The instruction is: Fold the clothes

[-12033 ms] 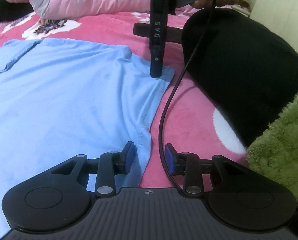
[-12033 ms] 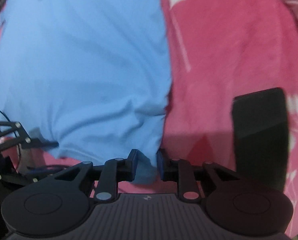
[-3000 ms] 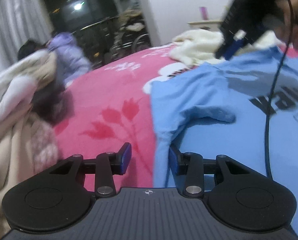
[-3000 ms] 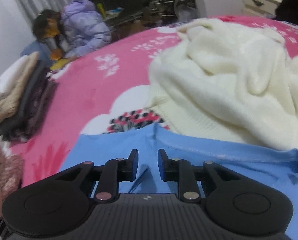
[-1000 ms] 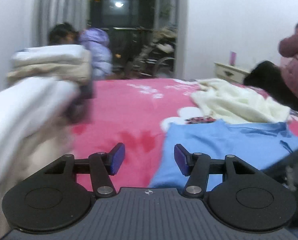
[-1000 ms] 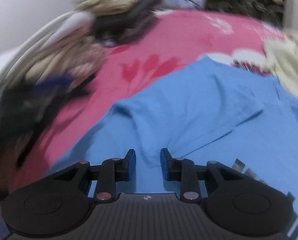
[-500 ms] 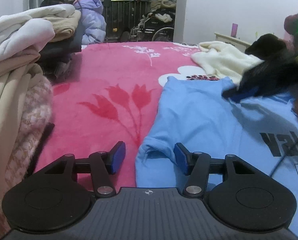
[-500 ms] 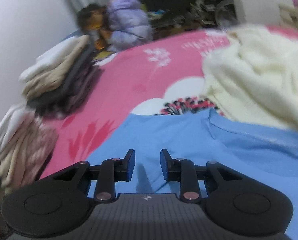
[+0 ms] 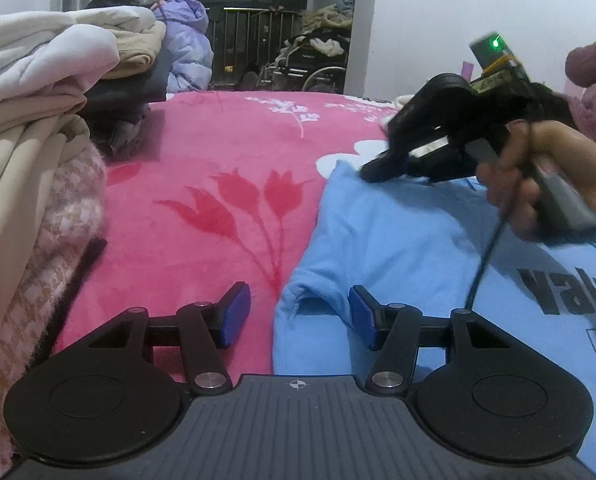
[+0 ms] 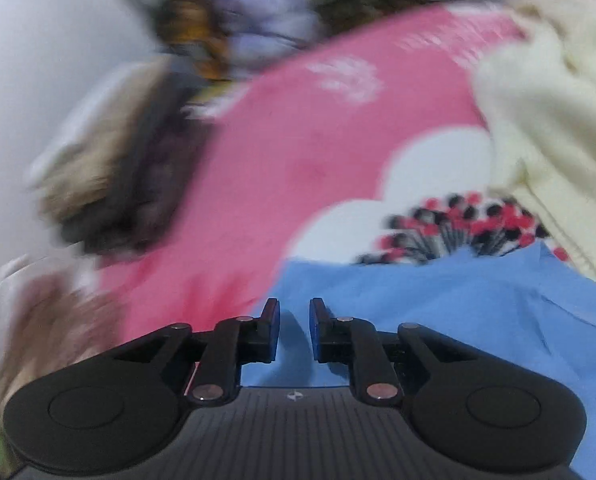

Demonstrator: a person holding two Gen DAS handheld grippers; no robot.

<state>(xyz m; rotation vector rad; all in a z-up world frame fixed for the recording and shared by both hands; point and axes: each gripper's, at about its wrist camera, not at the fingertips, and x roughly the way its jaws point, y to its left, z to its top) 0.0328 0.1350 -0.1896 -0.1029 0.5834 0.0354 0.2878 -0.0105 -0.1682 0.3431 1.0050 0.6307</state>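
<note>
**Left wrist view.** On the pink flowered blanket (image 9: 217, 152) the blue T-shirt (image 9: 410, 248) lies print side up along the right. A second ago the left gripper (image 9: 300, 316) hung above it. It has now sunk to the near sleeve (image 9: 318, 300). Its blue pads (image 9: 233, 316) stand spread, with the sleeve's hem between them but not pinched. Across the shirt, the right gripper (image 9: 372, 170), carried by a hand (image 9: 546, 176), has swept in and set its tip on the far corner. Both corners of one side are now covered, so the next fold looks about to begin. The gripper's black cable (image 9: 486, 256) hangs across the shirt and could drag on the cloth as it is lifted. A tall stack of folded clothes (image 9: 37, 92) crowds the left edge of the bed. Beyond it sits a person in a lilac jacket (image 9: 185, 52).

**Right wrist view.** The picture is smeared with motion. The right gripper (image 10: 294, 330) has just been closing, and its jaws are drawn to a narrow slit over the shirt's (image 10: 458, 300) top edge. Blue cloth shows in the slit. Whether it is truly caught cannot be told from here. A cream knit (image 10: 550, 120) lies heaped just beyond that edge, touching it on the right. It may get in the way if the fold goes that way. The stack (image 10: 109, 184) stands well apart to the left.
</note>
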